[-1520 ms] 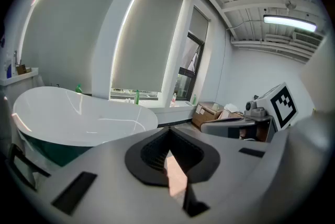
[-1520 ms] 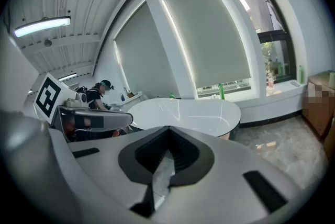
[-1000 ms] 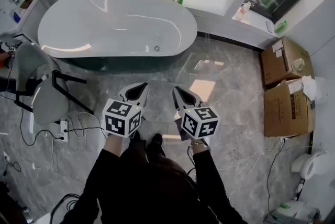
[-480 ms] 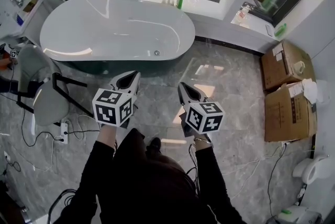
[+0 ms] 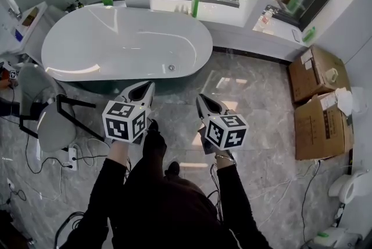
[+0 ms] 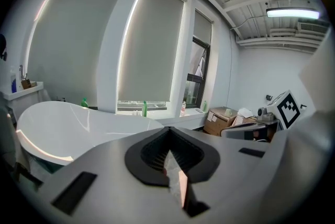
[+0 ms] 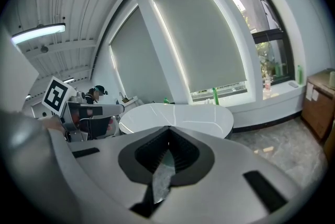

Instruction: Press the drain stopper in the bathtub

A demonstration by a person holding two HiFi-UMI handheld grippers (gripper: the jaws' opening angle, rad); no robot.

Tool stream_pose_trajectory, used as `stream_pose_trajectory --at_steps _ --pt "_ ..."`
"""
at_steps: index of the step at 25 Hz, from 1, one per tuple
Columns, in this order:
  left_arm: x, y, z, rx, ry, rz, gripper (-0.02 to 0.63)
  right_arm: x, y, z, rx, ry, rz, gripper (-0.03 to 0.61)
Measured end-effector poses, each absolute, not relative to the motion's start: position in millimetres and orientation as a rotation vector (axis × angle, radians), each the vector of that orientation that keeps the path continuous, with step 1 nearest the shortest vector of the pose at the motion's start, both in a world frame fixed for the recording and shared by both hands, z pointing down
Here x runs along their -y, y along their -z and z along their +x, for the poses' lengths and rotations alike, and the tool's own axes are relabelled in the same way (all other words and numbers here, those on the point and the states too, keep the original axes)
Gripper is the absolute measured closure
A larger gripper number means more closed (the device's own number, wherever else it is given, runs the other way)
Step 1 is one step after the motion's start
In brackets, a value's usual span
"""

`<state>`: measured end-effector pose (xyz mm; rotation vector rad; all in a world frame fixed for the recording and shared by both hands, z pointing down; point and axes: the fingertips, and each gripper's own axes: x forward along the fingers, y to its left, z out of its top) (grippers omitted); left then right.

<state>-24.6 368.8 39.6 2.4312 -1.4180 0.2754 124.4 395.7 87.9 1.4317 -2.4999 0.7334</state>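
Two grippers hover above floor [image 5: 261, 102], on near side of bathtub [image 5: 116, 38], not touching it. We read left gripper [image 5: 142, 92] jaws pressed together, empty; right gripper [image 5: 206, 105] likewise. Drain stopper [image 5: 171, 67] inside tub, by near rim, toward right end.

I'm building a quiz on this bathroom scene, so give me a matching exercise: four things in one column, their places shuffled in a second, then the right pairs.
Things:
1. drain stopper
2. tall green bottle
3. cardboard boxes
4. chair

Places:
A. on the floor at the far right
B. on the window ledge behind the bathtub
C. on the floor at the left, in front of the bathtub
D. in the bathtub, close to its near rim

Pairs: 1-D, 2-B, 3-A, 4-C
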Motion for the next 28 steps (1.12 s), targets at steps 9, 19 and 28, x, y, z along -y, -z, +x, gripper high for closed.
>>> stream_pose_trajectory --at_steps 9,19,28 --pt "-293.9 -59.9 -35.0 1.373 -0.302 2.426 0.606 -330.4 -101.7 110.9 2.452 -0.737 1.425 0.578" --pt "-173.8 -90.8 -62.3 1.290 -0.373 2.403 0.606 -209.3 -133.6 82.3 2.347 -0.840 1.453 0.577" --pt "-102.3 -111.7 -84.8 1.223 -0.385 2.376 0.606 -138.7 -150.9 57.4 2.274 -0.869 1.454 0.577"
